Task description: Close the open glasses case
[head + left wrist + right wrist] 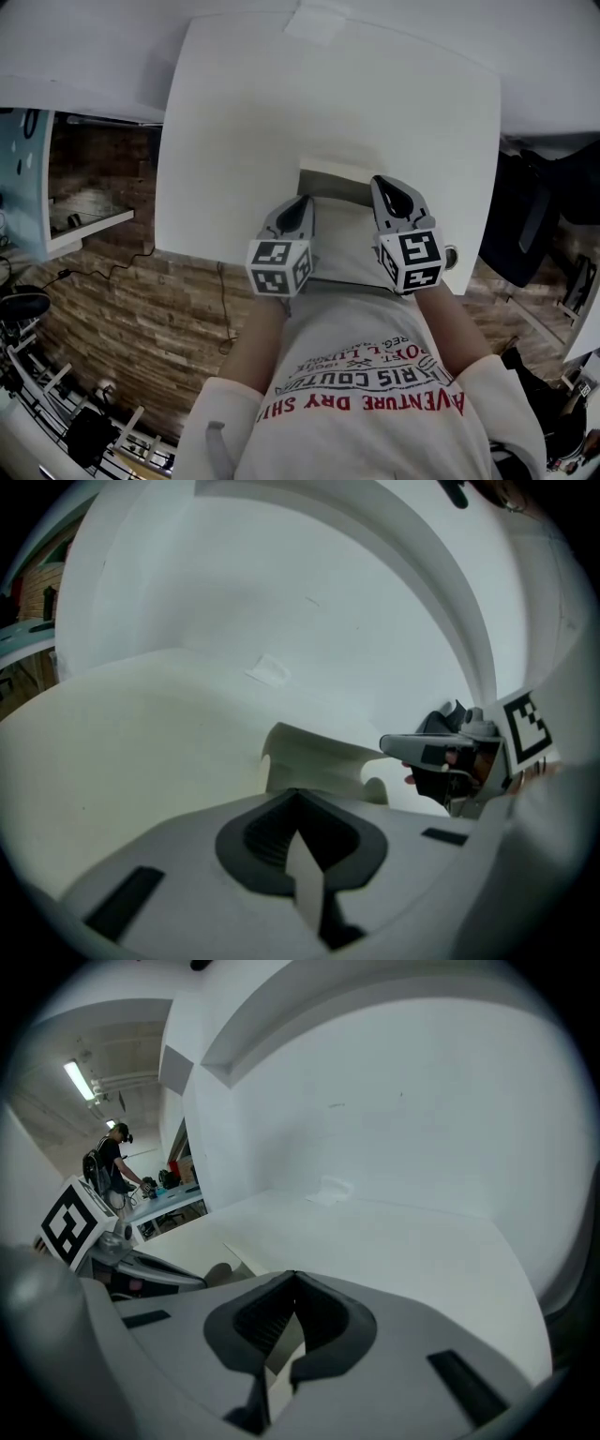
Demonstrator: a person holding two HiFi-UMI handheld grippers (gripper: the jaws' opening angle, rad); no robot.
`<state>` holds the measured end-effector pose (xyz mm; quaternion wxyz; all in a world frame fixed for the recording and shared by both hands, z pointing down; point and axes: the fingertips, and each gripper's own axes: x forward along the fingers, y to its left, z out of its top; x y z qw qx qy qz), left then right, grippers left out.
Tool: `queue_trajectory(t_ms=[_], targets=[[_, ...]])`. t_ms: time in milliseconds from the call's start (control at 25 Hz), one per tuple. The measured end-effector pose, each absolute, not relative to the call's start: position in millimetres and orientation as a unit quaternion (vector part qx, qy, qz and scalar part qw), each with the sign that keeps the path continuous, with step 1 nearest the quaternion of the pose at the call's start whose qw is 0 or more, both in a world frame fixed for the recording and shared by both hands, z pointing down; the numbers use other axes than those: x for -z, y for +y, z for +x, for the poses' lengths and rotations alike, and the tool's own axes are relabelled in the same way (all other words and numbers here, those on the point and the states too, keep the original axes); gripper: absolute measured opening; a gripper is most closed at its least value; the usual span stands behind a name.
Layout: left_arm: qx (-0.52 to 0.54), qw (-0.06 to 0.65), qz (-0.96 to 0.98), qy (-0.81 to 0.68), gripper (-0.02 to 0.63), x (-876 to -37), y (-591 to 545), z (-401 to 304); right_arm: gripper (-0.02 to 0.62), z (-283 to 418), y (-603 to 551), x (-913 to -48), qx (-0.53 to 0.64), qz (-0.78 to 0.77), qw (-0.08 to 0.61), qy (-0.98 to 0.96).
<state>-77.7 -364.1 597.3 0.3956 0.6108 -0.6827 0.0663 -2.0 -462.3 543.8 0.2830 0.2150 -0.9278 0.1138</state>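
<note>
A cream glasses case [335, 174] lies near the front edge of the white table [281, 103], with its lid raised. In the left gripper view the lid [314, 759] stands just beyond the jaws. My left gripper [303, 202] is at the case's near left side, shut with nothing held. The right gripper [382, 187] is at the case's right end, also shut and empty. Each gripper view shows the other gripper: the right one [441, 754] and the left one [141, 1269]. The case's inside is hidden.
A patch of tape [319, 19] sits at the table's far edge. A dark chair [527, 217] stands to the right, and a shelf unit [56, 187] to the left. A person [112, 1168] stands far off at a bench.
</note>
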Motion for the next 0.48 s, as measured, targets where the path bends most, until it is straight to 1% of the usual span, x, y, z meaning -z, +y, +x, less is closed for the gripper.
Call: queue_trajectory(t_ms=[280, 480], targets=[[-0.094, 0.372, 0.624, -0.681, -0.003, -598, -364, -69, 0.011, 12, -433, -555, -0.127, 0.203, 0.292, -0.926], [-0.082, 0.367, 0.617, -0.692, -0.003, -595, -363, -71, 0.012, 19, -422, -566, -0.111, 0.195, 0.302, -0.927]])
